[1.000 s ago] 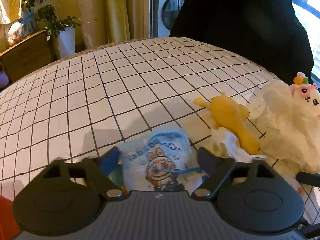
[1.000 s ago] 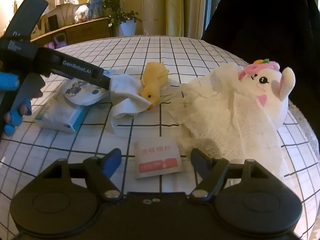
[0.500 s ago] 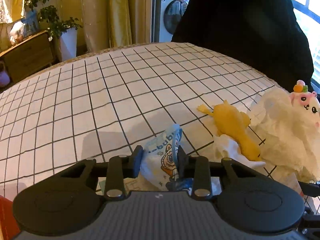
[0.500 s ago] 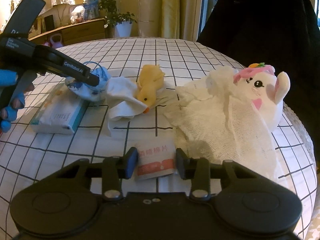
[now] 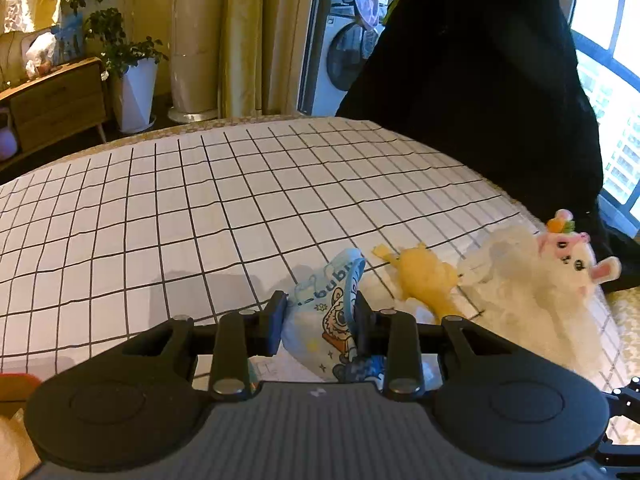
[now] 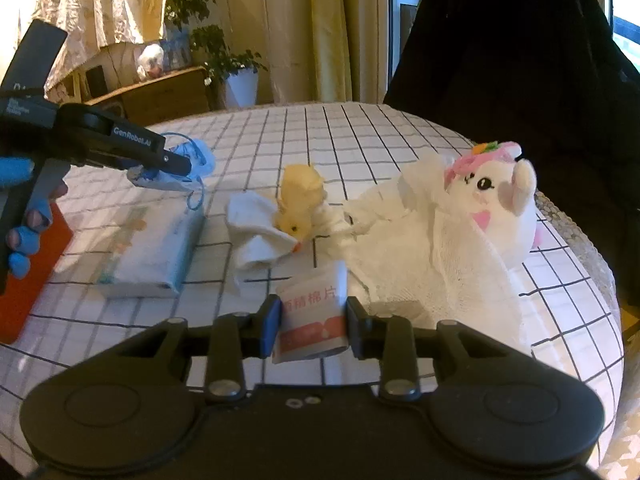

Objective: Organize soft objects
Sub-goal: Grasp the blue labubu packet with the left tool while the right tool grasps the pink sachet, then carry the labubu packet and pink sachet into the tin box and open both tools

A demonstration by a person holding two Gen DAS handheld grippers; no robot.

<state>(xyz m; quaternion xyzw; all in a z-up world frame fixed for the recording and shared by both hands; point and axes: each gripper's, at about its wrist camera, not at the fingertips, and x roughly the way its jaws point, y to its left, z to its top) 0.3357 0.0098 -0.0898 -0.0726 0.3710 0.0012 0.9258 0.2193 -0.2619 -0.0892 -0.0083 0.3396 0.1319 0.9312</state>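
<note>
My left gripper [image 5: 320, 305] is shut on a light blue cartoon-print pouch [image 5: 316, 332], held crumpled and lifted off the checked tablecloth [image 5: 160, 220]. The right wrist view shows the same gripper [image 6: 176, 162] and pouch [image 6: 200, 156] at the left. My right gripper [image 6: 313, 309] has its jaws closing on a small white and red packet [image 6: 310, 322], pads pressing its sides, raised above the cloth. A yellow duck toy [image 6: 300, 200] lies on a white cloth [image 6: 256, 240]. At the right a white rabbit plush [image 6: 496, 208] rests on white gauze [image 6: 420, 256].
A pale tissue pack [image 6: 148, 256] lies flat at the left, beside a red flat object [image 6: 28, 280]. A person in dark clothing [image 5: 480, 100] stands behind the table's far right edge. Cabinet and potted plants [image 5: 132, 60] stand beyond the table.
Both grippers went from wide to closed, the left on the blue pouch and the right on the packet. Both have since risen, lifting their items off the cloth.
</note>
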